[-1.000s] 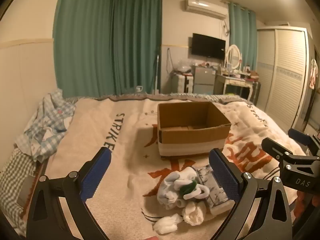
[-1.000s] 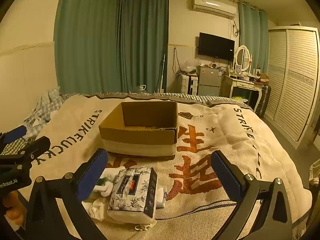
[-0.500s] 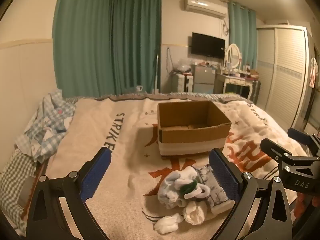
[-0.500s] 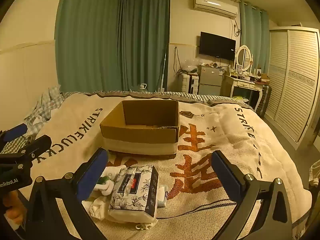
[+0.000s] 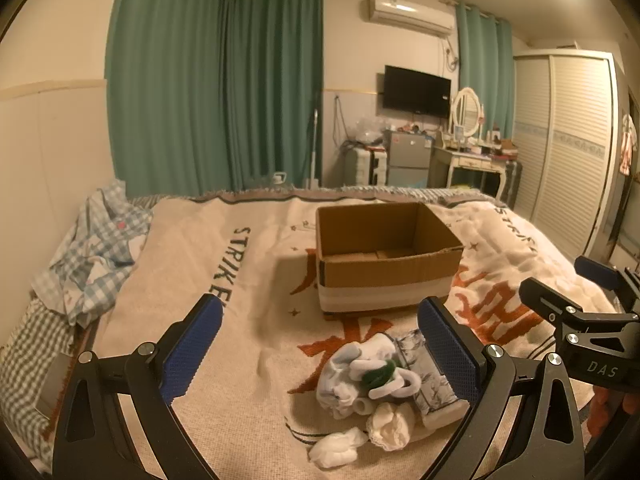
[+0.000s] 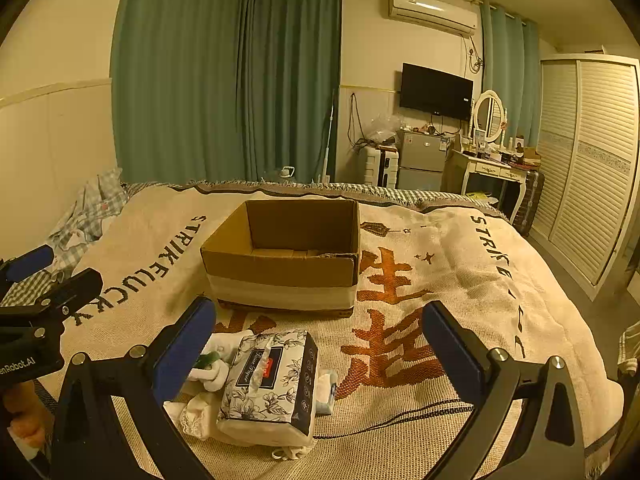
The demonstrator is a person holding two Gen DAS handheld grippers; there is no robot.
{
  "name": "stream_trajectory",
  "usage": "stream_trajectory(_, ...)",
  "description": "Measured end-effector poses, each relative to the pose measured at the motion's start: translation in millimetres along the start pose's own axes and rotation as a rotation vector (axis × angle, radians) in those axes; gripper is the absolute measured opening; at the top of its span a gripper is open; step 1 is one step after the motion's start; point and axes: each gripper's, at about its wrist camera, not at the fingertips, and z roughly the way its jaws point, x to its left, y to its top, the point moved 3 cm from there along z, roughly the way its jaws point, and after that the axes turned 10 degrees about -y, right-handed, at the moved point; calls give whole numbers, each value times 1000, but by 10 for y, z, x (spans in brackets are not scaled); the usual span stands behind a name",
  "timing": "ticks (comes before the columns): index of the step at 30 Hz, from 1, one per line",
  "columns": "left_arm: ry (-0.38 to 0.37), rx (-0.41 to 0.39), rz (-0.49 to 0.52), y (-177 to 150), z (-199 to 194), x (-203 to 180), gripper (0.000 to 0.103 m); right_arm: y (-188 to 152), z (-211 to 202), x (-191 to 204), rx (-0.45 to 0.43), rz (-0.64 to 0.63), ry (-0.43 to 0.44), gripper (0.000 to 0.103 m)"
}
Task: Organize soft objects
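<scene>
Cardboard box [image 6: 288, 254] sits empty; the tissue pack [image 6: 272, 384] and socks [image 5: 368, 380] lie just before it. My left gripper [image 5: 320, 354] and right gripper [image 6: 316, 354] both gape, holding nothing — I'd straddle the pack squarely, squeezing gently.

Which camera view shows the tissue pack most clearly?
The right wrist view: the tissue pack lies in front, with its floral top and dark side visible. In the left wrist view, the socks and a gripper finger hide most of it.

Both wrist views face the cardboard box [image 5: 386, 256] from nearby.
</scene>
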Motion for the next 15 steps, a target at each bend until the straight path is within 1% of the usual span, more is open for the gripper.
stream_trajectory(15,0,0,0,-1,0,3,100,1,2,32,1,-7,3,103)
